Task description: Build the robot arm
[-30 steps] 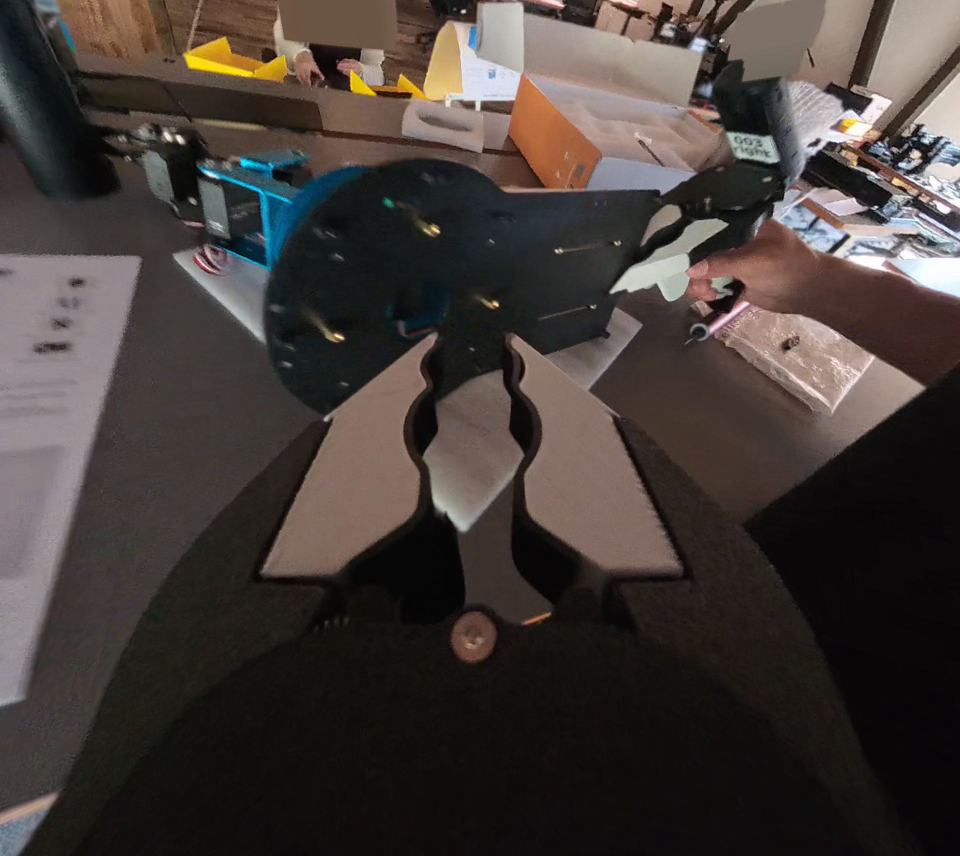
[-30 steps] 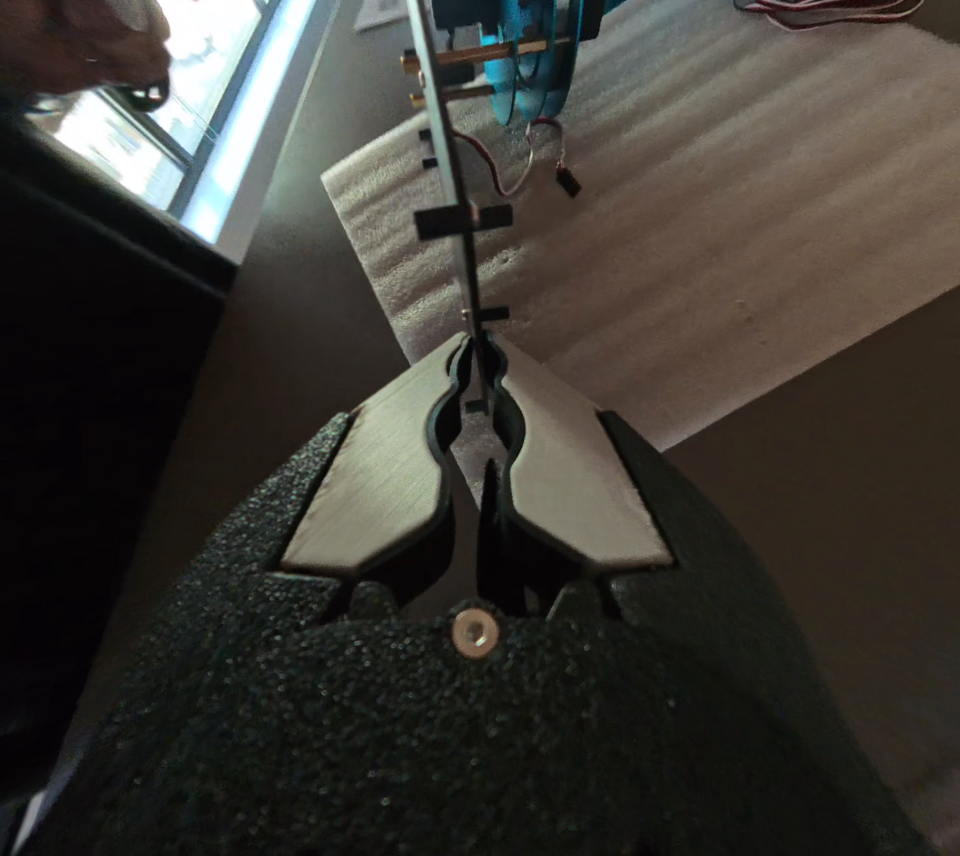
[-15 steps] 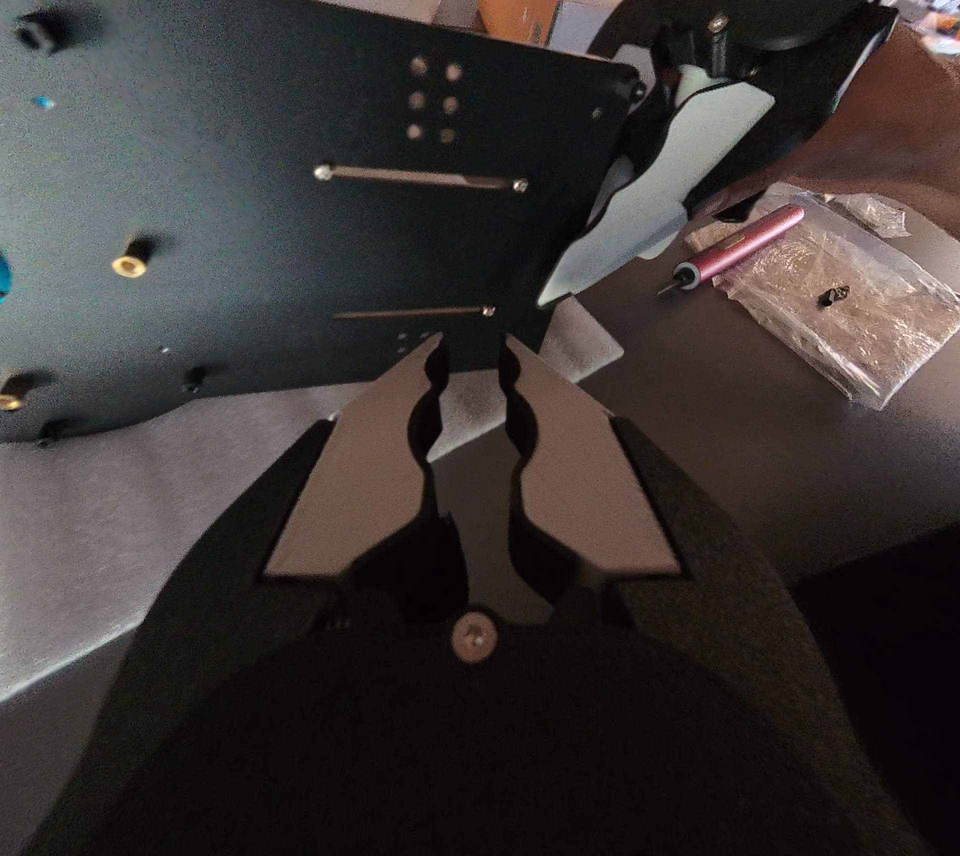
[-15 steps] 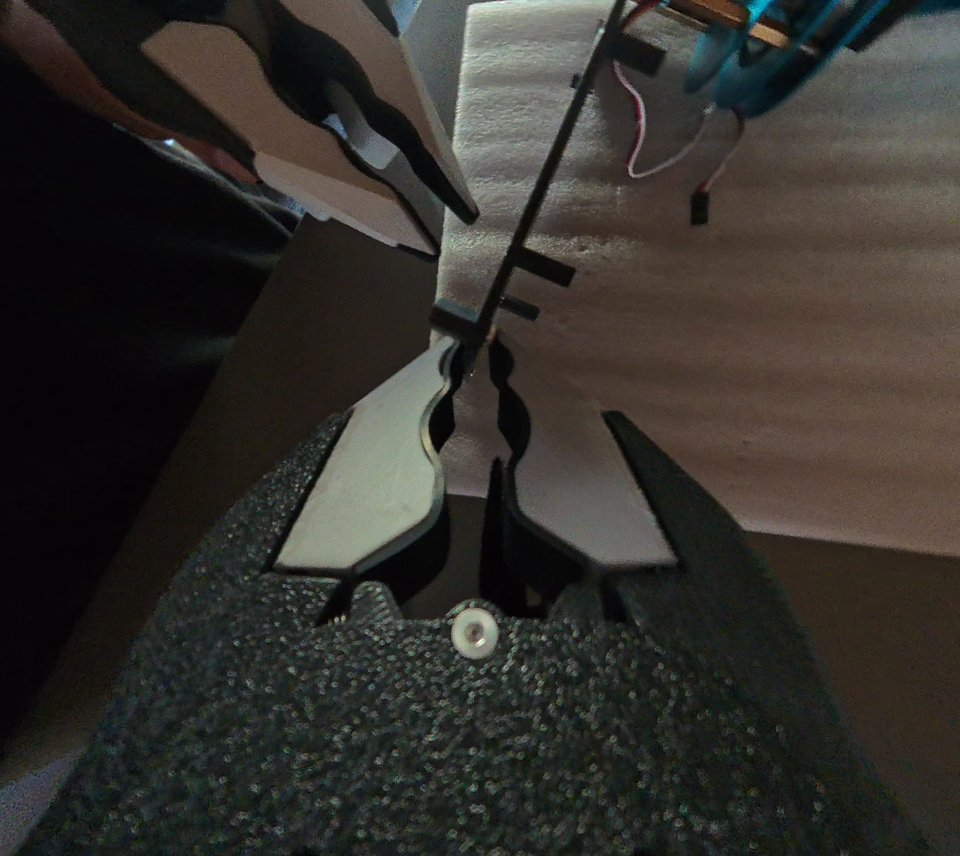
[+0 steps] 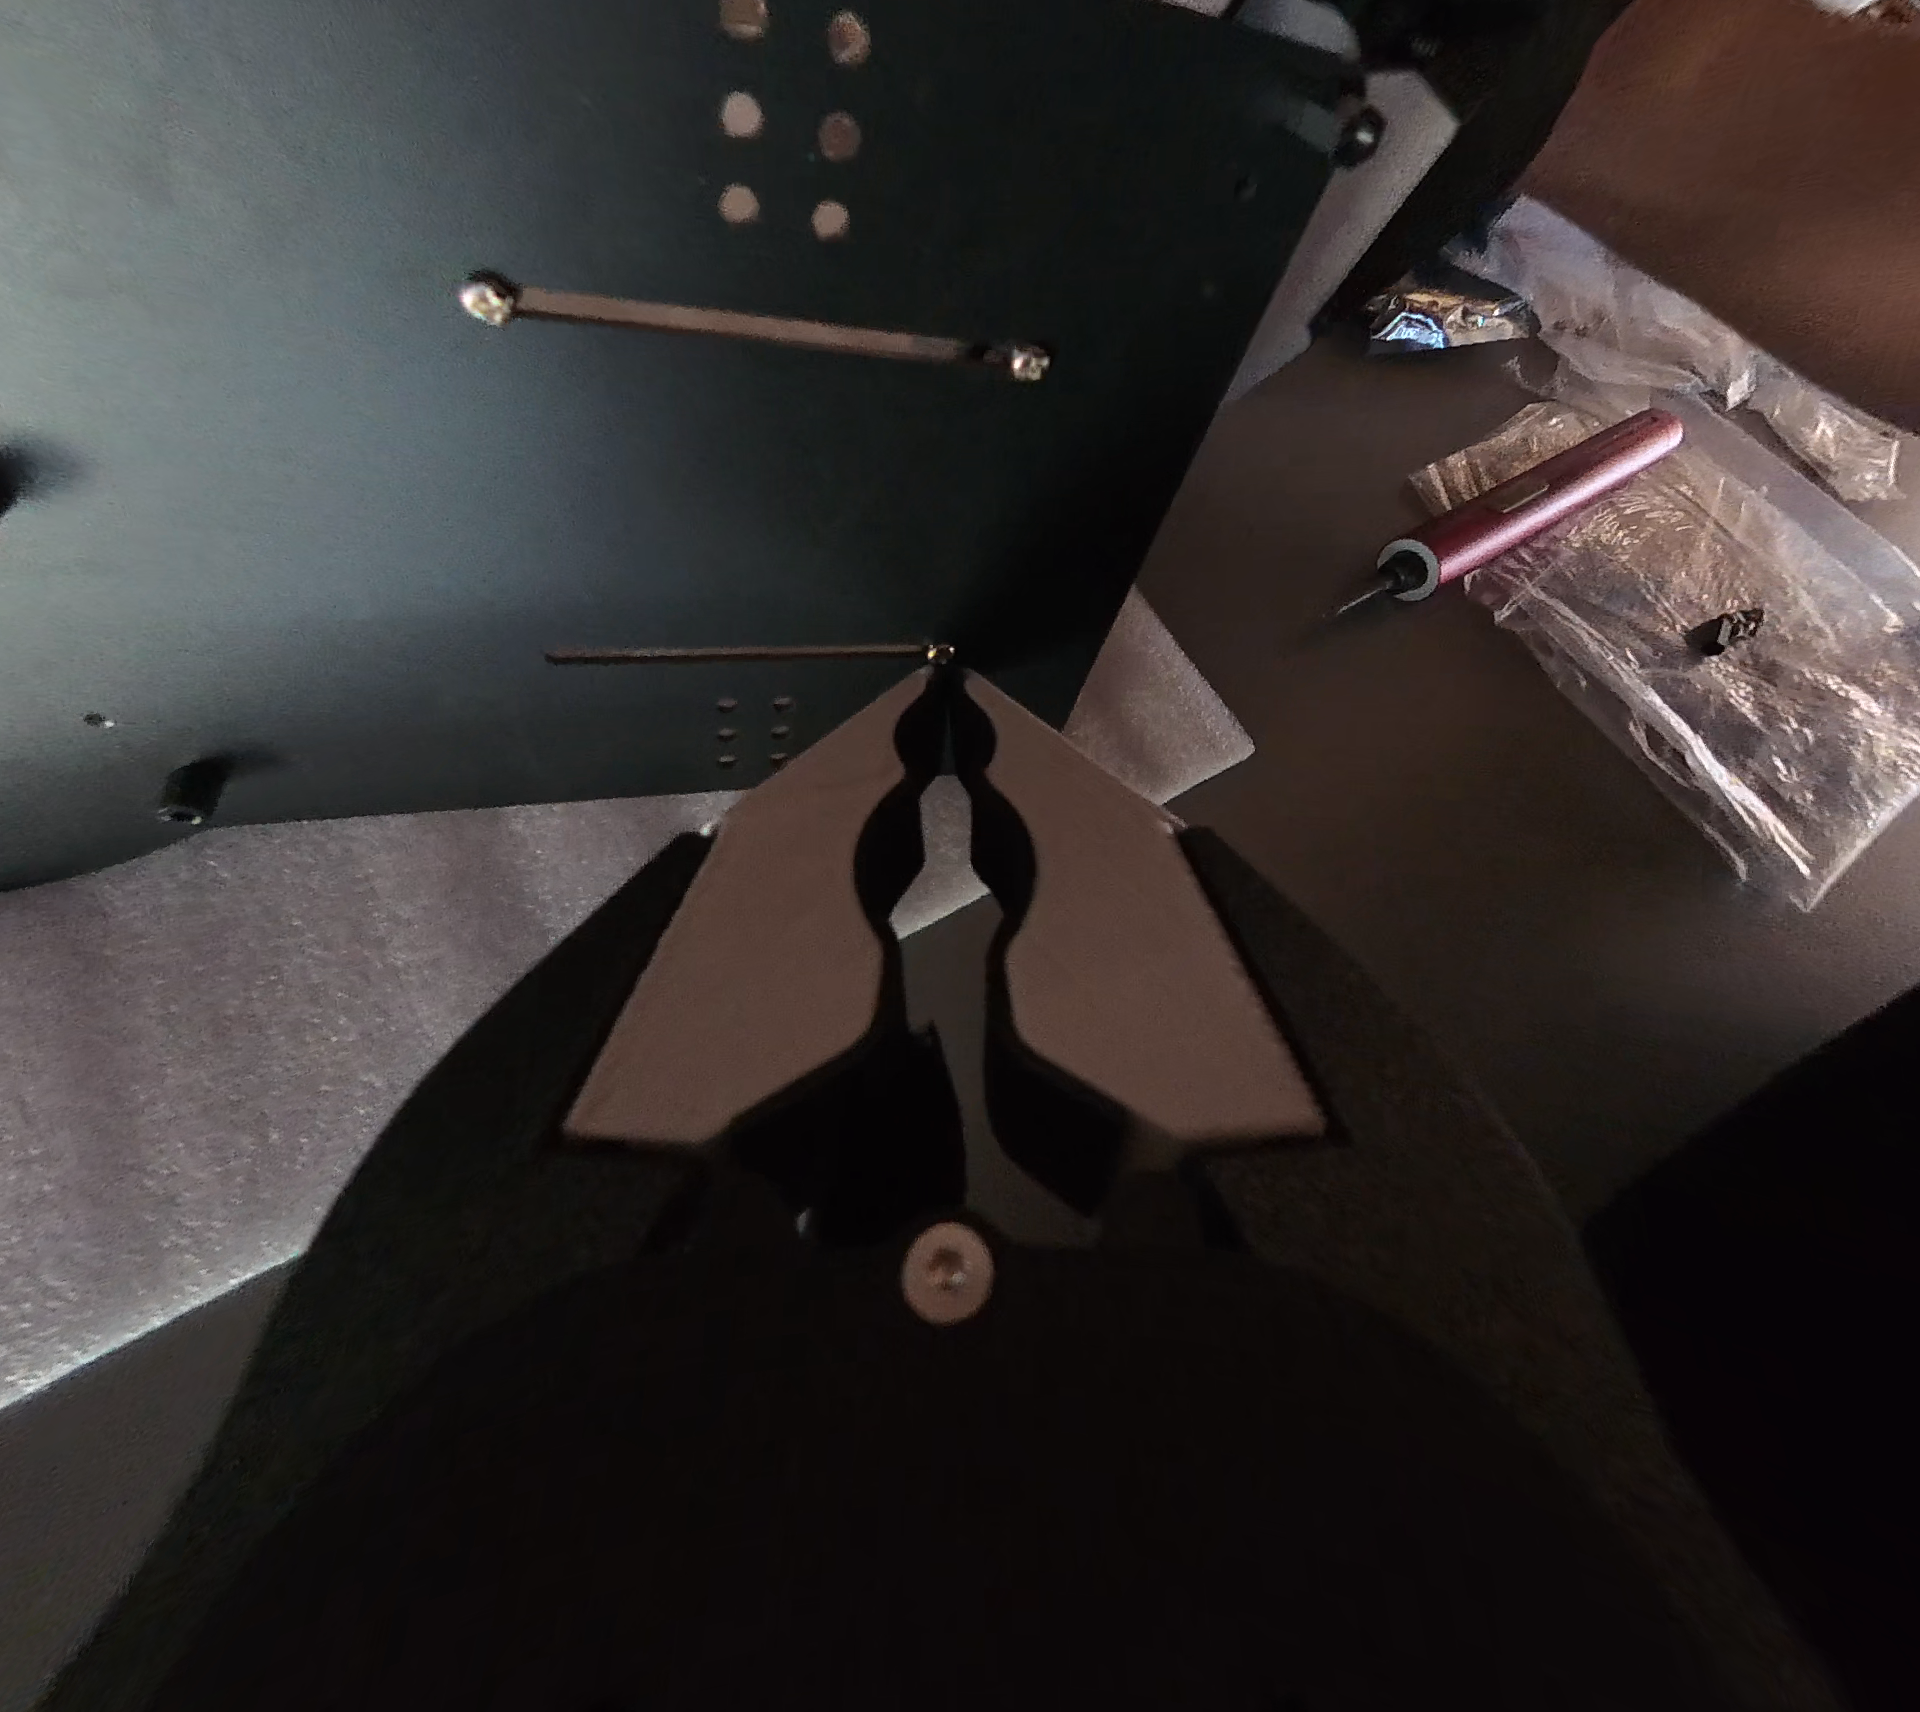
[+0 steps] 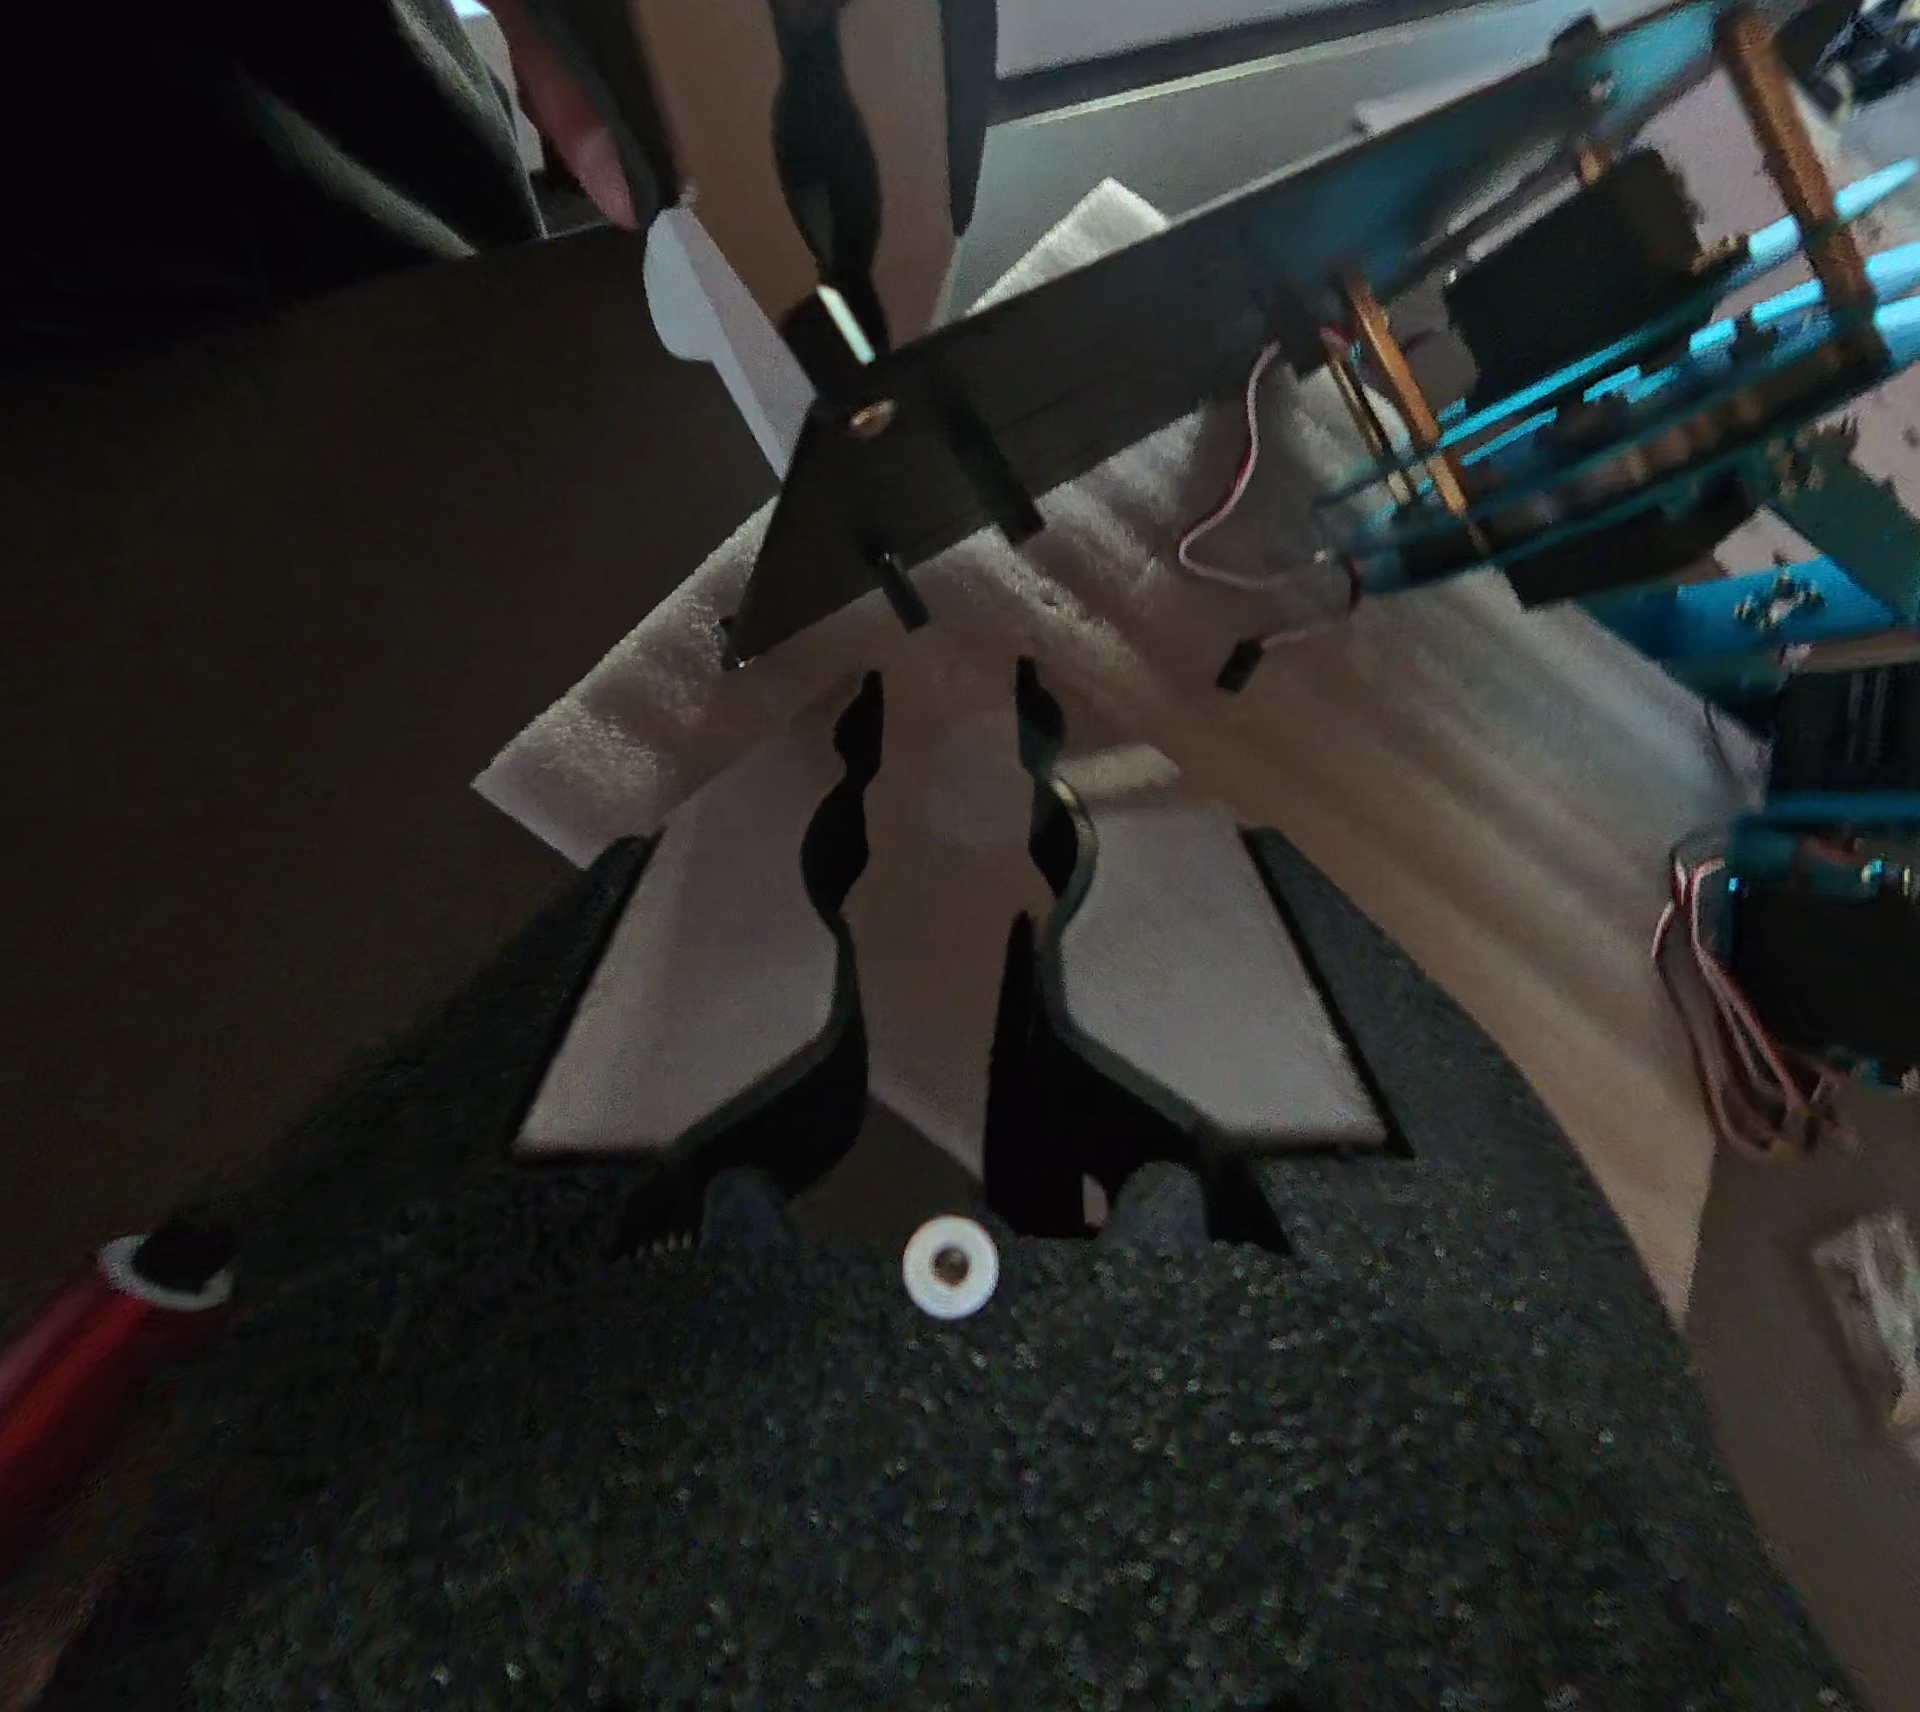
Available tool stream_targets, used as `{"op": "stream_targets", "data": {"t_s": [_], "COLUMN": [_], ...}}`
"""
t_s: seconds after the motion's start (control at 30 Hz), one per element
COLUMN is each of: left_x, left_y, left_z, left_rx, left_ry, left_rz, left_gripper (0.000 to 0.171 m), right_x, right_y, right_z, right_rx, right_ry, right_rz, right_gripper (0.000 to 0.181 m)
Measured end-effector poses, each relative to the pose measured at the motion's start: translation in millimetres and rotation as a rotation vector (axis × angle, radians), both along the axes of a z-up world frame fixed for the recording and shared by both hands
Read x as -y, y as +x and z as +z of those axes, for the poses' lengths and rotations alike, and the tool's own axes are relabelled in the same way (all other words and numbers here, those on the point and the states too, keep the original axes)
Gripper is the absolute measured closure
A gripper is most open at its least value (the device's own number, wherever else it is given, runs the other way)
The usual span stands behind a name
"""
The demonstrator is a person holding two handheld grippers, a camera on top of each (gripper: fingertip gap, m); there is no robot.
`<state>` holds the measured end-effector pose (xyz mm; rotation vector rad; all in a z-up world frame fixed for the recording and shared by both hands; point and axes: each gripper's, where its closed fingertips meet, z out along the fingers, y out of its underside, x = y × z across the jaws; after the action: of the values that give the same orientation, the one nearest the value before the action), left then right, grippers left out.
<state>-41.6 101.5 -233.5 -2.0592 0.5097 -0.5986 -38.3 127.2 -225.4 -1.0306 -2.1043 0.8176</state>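
Under the black plate (image 5: 520,467) lies the dark worktop (image 5: 1403,831), and between the two a white foam sheet (image 5: 260,987) is spread, reaching out past the plate's lower edge. The plate itself hangs tilted above the foam, carried in the air, and is pierced with round holes and two thin slots. On the plate's far side a blue layered assembly (image 6: 1662,374) is fixed to it on brass standoffs (image 6: 1382,374), with a red and white wire (image 6: 1236,509) dangling from it toward the foam. The left gripper (image 5: 940,675) has its fingers closed on the plate near its lower corner, so this gripper alone bears the plate. The right gripper (image 6: 945,686) sits just below that same corner with its fingers spread and nothing between them, close to the plate but not touching it. Right of the plate, on the worktop, lie clear plastic bags (image 5: 1714,706). The nearest one holds a small black part (image 5: 1725,628); what the others hold cannot be made out. A red screwdriver (image 5: 1538,509) rests partly on that bag.
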Motion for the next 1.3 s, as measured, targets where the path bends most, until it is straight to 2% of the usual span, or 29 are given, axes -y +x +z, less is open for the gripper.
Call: {"op": "stream_targets", "data": {"t_s": [0.2,0.3,0.43,0.53,0.6,0.7,0.8,0.9,0.97,1.03,1.2,1.3], "left_x": [0,0,0,0,0,-1,-1,-2,-2,-2,-3,-3], "left_y": [0,0,0,0,0,0,0,0,0,0,0,0], "left_z": [0,1,1,1,1,1,0,0,0,0,0,1], "left_rx": [-0.017,0.024,0.029,0.000,-0.024,-0.055,-0.102,-0.163,-0.194,-0.198,-0.167,-0.132], "left_ry": [-0.044,-0.082,-0.108,-0.109,-0.098,-0.085,-0.069,-0.045,-0.034,-0.033,-0.049,-0.071], "left_rz": [-0.036,-0.040,-0.052,-0.067,-0.073,-0.077,-0.082,-0.097,-0.106,-0.114,-0.123,-0.122], "left_gripper": [0.171,0.171,0.171,0.171,0.171,0.171,0.171,0.171,0.171,0.171,0.171,0.171], "right_x": [10,19,16,17,18,21,23,23,23,22,15,15], "right_y": [-9,-11,-16,-15,-14,-9,-7,-5,-4,-4,-11,-16], "right_z": [-13,-16,-17,-17,-17,-16,-15,-13,-12,-13,-16,-15], "right_rx": [-0.017,-0.062,-0.100,-0.044,0.053,0.355,0.584,0.761,0.815,0.705,0.183,-0.024], "right_ry": [0.005,-0.066,-0.017,-0.065,-0.196,-0.510,-0.753,-0.948,-1.031,-0.931,-0.377,-0.105], "right_rz": [0.128,0.192,0.194,0.234,0.259,0.258,0.264,0.227,0.197,0.218,0.307,0.343], "right_gripper": [0.153,0.158,0.174,0.175,0.176,0.176,0.176,0.177,0.176,0.176,0.174,0.172]}}
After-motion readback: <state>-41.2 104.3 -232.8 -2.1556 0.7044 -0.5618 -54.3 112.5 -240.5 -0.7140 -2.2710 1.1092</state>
